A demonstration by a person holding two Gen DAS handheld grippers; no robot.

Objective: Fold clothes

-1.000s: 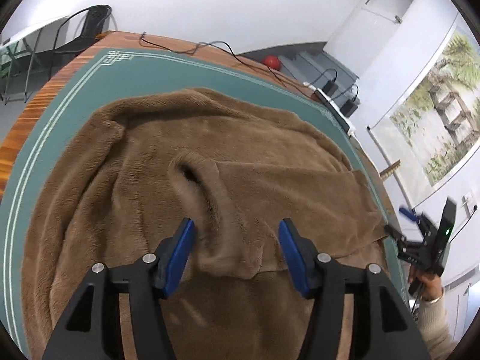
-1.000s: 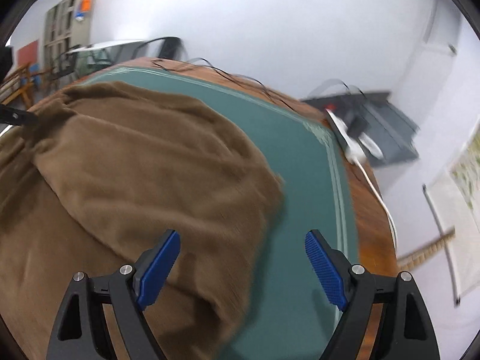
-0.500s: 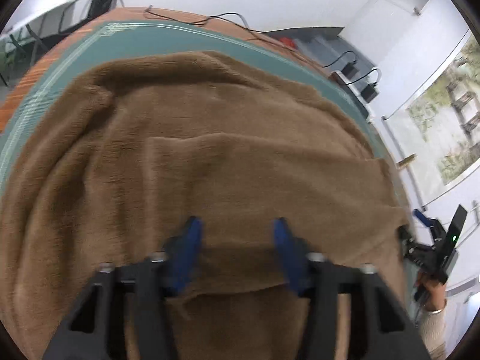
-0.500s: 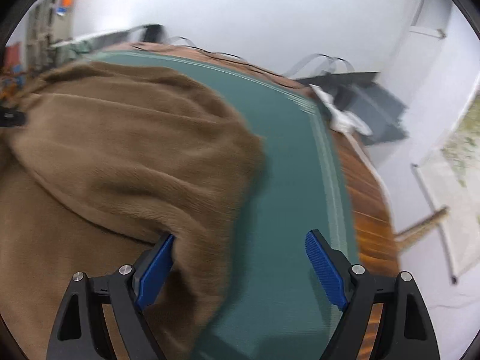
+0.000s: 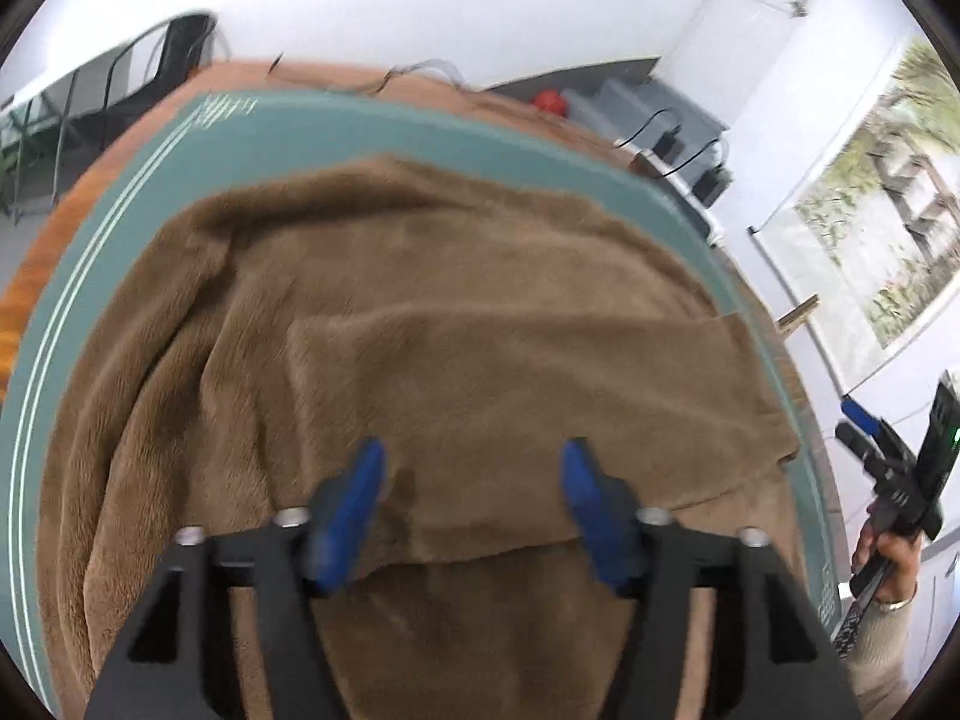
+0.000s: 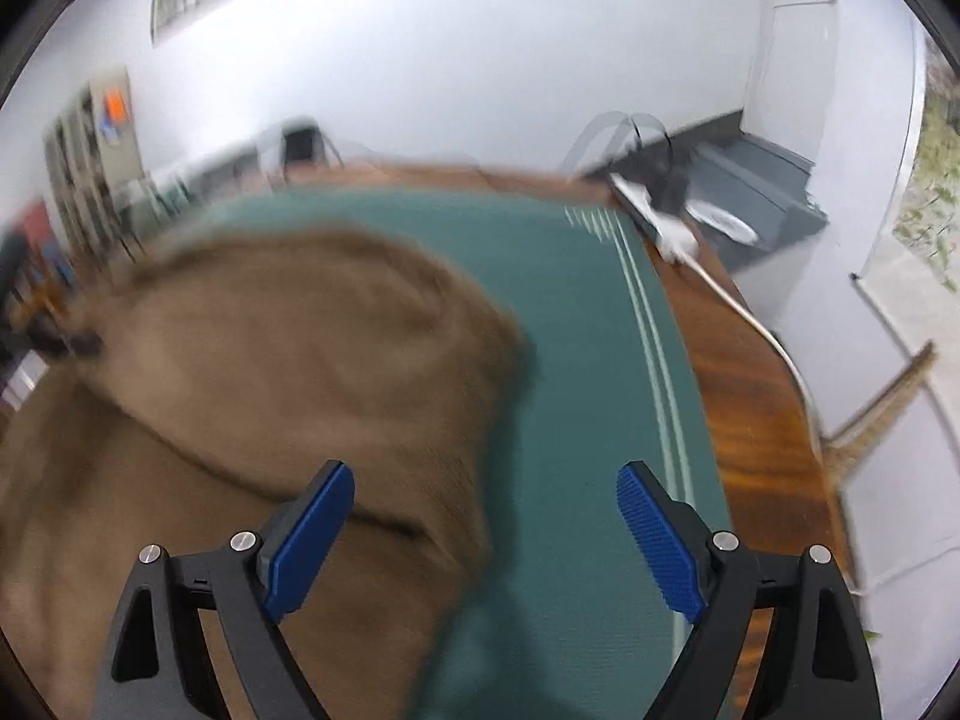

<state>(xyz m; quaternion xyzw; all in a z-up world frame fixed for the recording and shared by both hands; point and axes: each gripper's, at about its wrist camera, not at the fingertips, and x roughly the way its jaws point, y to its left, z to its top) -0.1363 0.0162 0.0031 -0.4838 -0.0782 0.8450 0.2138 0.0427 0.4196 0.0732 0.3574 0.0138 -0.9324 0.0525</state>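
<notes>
Brown fleece fills the near field of both views: a plush garment (image 5: 480, 360) lies spread on a green mat (image 5: 78, 276) that covers a wooden table (image 6: 756, 396). From the left wrist camera, the left gripper (image 5: 471, 495) hangs just over the cloth with its jaws parted and nothing between them; its blue pads (image 5: 348, 510) frame the hem of a folded-over layer whose edge runs across just in front of them. The fold reaches to the right rim of the mat. Only this view shows the right gripper (image 5: 864, 426) from outside, at the far right edge beyond the table, held in a hand (image 5: 888, 552) with a pale sleeve (image 5: 876, 654) and a wrist band. From the right wrist camera, the same gripper shows its fingers spread wide and empty, the left pad (image 6: 312, 534) over the cloth, the right pad (image 6: 657, 540) over bare mat. This view is blurred; it alone shows the garment's rounded right edge ending on the mat, with white border lines (image 6: 654, 348) and bare wood beyond. Farther back, the left view shows a black chair (image 5: 174, 66), cables (image 5: 390, 75) on the table end, a red ball (image 5: 547, 101) and a wall picture (image 5: 882, 192). The right view shows a white power strip (image 6: 660, 222) on the table and shelves (image 6: 90, 162) at far left.
</notes>
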